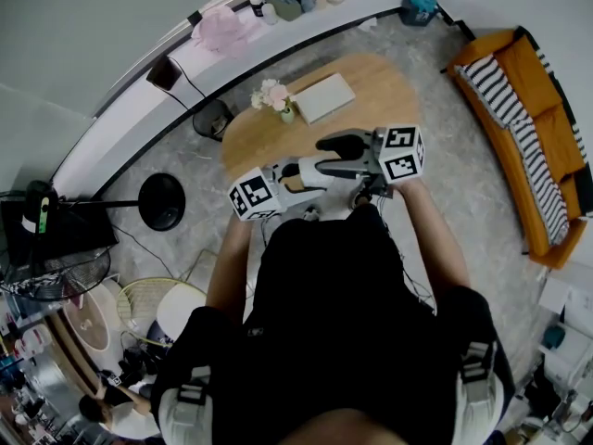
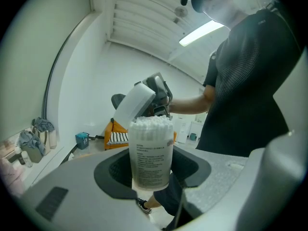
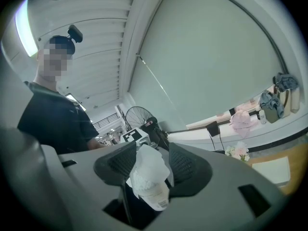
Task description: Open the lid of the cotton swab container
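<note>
The main risk is a spill. The cotton swab container (image 2: 150, 158) is off the desk (image 1: 371, 91), held in the air over its near edge in front of the person. It is packed to the brim with cotton swabs (image 2: 151, 124). Its lid (image 2: 134, 107) is already swung up and back at a slant, so nothing covers the mouth. If the container tips far, the swabs could slide out onto the floor.

The left gripper (image 2: 153, 167) is clamped on the clear wall of the container, low down, with a pad on each side. That wall looks smooth and round, so a pull from above could twist or drag it through the pads.

The right gripper (image 3: 147, 165) pinches the white lid between its pads. Pulling further could strain the lid where it joins the rim, or tug the container out of the other gripper.

The container holds only swabs, standing on end with their tips level with the rim. Farther back on the desk are a small vase of flowers (image 1: 274, 97) and a flat pad (image 1: 325, 97).
</note>
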The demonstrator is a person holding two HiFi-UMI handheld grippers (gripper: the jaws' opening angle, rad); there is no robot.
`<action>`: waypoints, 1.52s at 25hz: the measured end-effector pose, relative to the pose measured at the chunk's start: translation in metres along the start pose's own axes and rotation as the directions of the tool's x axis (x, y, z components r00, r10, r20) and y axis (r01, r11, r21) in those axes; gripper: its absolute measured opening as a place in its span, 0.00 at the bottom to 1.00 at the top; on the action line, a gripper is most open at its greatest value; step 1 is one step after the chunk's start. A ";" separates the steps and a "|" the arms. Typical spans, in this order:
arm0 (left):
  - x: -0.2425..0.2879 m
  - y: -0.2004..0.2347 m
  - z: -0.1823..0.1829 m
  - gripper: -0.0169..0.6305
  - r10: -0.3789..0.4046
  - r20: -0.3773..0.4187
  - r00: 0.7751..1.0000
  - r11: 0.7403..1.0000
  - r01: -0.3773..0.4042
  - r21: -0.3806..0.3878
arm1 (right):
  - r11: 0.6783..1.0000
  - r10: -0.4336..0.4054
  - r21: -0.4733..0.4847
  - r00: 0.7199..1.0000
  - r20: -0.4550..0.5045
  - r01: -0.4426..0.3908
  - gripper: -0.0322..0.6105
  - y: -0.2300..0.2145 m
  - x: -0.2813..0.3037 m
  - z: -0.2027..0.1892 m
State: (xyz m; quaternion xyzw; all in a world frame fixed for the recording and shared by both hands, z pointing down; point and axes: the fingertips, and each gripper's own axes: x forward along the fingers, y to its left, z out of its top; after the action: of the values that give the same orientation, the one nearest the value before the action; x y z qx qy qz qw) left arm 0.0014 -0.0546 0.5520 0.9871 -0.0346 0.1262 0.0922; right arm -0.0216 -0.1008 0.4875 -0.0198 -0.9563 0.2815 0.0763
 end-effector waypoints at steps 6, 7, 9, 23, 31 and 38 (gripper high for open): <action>0.006 -0.009 0.000 0.33 -0.015 0.016 1.000 1.000 0.015 -0.005 | 0.999 -0.033 0.010 0.998 0.054 0.032 0.32 -0.005 -0.008 0.011; 0.006 -0.011 0.000 0.33 -0.016 0.016 1.000 1.000 0.016 -0.002 | 0.999 -0.041 0.006 0.997 0.060 0.041 0.32 -0.006 -0.009 0.011; 0.005 -0.014 0.000 0.33 -0.018 0.012 1.000 1.000 0.018 0.007 | 0.997 -0.077 -0.016 0.994 0.076 0.079 0.31 -0.009 -0.011 0.014; 0.007 -0.025 0.011 0.33 -0.043 0.026 0.999 0.999 0.042 0.033 | 0.984 -0.173 -0.012 0.978 0.113 0.176 0.29 -0.034 -0.018 0.016; 0.003 -0.022 0.008 0.33 -0.006 0.059 0.998 1.000 0.007 -0.016 | 0.983 -0.163 -0.066 0.977 0.140 0.174 0.28 -0.019 -0.026 0.020; -0.004 -0.018 0.006 0.33 0.011 0.036 0.999 1.000 -0.011 -0.013 | 0.962 -0.231 -0.100 0.952 0.202 0.254 0.19 -0.011 -0.048 0.010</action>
State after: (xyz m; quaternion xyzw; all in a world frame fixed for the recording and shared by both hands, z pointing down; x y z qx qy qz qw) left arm 0.0003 -0.0381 0.5420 0.9884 -0.0424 0.1087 0.0970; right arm 0.0241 -0.1195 0.4791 0.1200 -0.9701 0.2100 0.0182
